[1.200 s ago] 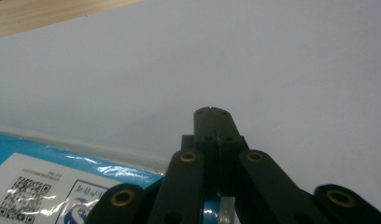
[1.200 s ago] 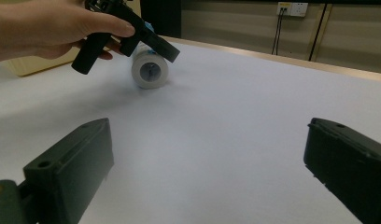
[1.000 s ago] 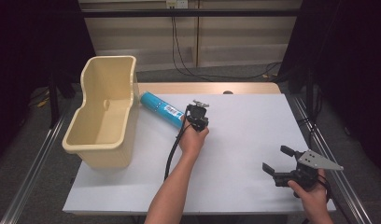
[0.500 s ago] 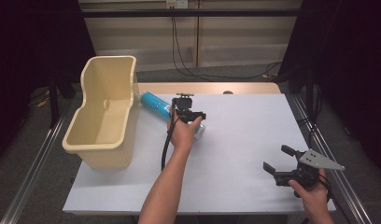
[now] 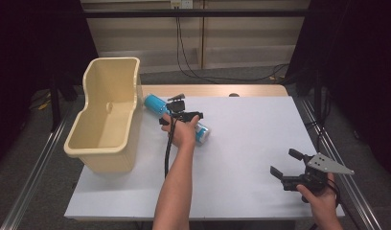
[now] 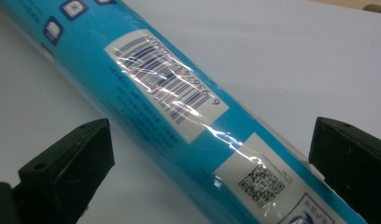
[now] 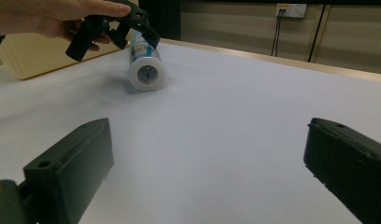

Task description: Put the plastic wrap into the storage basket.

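From the high view, my left gripper [image 5: 180, 114] sits over the blue tube [image 5: 157, 106], which lies on its side on the white surface [image 5: 251, 139] just beside the cream plastic bin [image 5: 107, 115]; I hold it above the tube's middle, I judge so that the jaws can close across the round body rather than at a slippery end. My right gripper [image 5: 292, 167] rests near the surface's front right corner, well apart from the tube, jaws spread and holding nothing, kept out of the way. In the left gripper view, the tube [image 6: 188, 116] runs diagonally between my two black jaws, barcode label up, and both jaws stand wide with a clear gap on either side, so nothing is clamped yet. In the right gripper view, my own jaws are wide over bare surface [image 7: 254, 116], and farther off I see the tube's white capped end [image 7: 145, 72] facing me, with my left hand [image 7: 53, 18] bringing the other gripper [image 7: 116, 28] down over it.
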### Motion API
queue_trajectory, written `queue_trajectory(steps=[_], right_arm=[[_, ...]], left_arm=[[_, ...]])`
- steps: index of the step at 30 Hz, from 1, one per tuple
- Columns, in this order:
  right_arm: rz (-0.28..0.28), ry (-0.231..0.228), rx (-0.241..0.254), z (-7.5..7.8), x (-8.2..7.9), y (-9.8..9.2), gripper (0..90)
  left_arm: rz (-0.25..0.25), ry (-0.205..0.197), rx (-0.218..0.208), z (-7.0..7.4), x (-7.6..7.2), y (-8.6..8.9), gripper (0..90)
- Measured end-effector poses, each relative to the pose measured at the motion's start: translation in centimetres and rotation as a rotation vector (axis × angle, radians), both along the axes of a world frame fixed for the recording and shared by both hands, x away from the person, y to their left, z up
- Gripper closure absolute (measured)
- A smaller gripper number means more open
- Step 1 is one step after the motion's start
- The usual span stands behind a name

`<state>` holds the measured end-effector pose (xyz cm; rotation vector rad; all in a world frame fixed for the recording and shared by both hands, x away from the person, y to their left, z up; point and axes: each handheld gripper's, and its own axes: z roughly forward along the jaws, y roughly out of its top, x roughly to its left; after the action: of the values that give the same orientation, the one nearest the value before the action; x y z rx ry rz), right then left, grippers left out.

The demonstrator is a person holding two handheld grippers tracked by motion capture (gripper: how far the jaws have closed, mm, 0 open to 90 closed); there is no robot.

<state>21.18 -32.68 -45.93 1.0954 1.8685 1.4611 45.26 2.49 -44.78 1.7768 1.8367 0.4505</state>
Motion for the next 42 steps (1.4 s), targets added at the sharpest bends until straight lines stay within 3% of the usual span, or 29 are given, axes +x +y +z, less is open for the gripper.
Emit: queue_trajectory(steps=[5,7,8,9,10,15,21,23,26,29,32,33,34,35,36,37,39,41,42], right_arm=[[0.003,0.000,-0.004,0.0,0.0,0.0,0.8],[0.004,-0.001,0.000,0.0,0.0,0.0,0.9],[0.005,0.000,0.001,0.0,0.0,0.0,0.8],[0.005,0.000,0.001,0.0,0.0,0.0,0.8],[0.005,-0.001,0.003,0.0,0.0,-0.1,0.8],[0.003,-0.002,0.005,0.0,-0.1,-0.3,0.9],[0.005,-0.002,0.004,0.0,0.0,-0.3,0.9],[0.006,-0.001,0.000,0.0,0.0,-0.2,0.9],[0.007,-0.003,0.001,0.1,-0.1,-0.2,0.9],[0.008,-0.005,-0.003,0.1,-0.1,-0.3,0.9],[0.006,-0.002,-0.004,0.1,-0.1,-0.4,0.9],[0.010,-0.003,-0.004,0.1,-0.1,-0.4,0.8],[0.011,-0.002,-0.008,0.1,-0.1,-0.3,0.9],[0.011,-0.002,-0.008,0.1,-0.1,-0.3,0.9],[0.011,0.000,-0.009,0.1,-0.1,-0.2,0.9],[0.010,-0.003,-0.014,0.2,-0.1,-0.1,0.8],[0.012,-0.006,-0.015,0.3,-0.1,0.1,0.9],[0.013,-0.005,-0.020,0.3,-0.1,0.1,0.8],[0.013,-0.005,-0.020,0.3,-0.1,0.1,0.8]], left_arm=[[0.035,-0.028,0.049,-0.5,0.1,-1.0,0.0],[0.060,-0.015,0.029,-0.7,0.1,-1.0,0.0],[0.096,0.021,-0.028,-0.8,0.3,-0.8,0.0],[0.096,0.021,-0.028,-0.8,0.3,-0.8,0.0],[0.108,0.065,-0.072,-0.9,0.4,-0.4,0.0],[0.111,0.104,-0.094,-0.8,0.5,-0.2,0.6],[0.059,0.110,-0.050,-0.1,0.0,-0.7,10.0],[0.012,0.104,-0.019,0.2,-0.6,-1.0,13.8],[-0.015,0.119,-0.011,0.5,-1.0,-0.9,19.5],[-0.060,0.135,0.023,1.1,-1.7,-0.6,23.0],[-0.136,0.123,0.102,3.4,-2.9,0.5,40.7],[-0.155,0.123,0.130,4.4,-3.3,1.0,54.5],[-0.171,0.196,0.117,4.8,-3.3,1.6,87.4],[-0.171,0.196,0.117,4.8,-3.3,1.6,89.7],[-0.175,0.187,0.062,4.8,-3.4,3.2,79.7],[-0.178,0.163,0.058,4.7,-3.4,3.6,69.0],[-0.167,0.122,0.064,4.4,-3.3,4.0,63.9],[-0.159,0.113,0.042,4.3,-3.2,4.0,50.7],[-0.151,0.101,0.039,4.2,-3.0,4.0,50.7]])
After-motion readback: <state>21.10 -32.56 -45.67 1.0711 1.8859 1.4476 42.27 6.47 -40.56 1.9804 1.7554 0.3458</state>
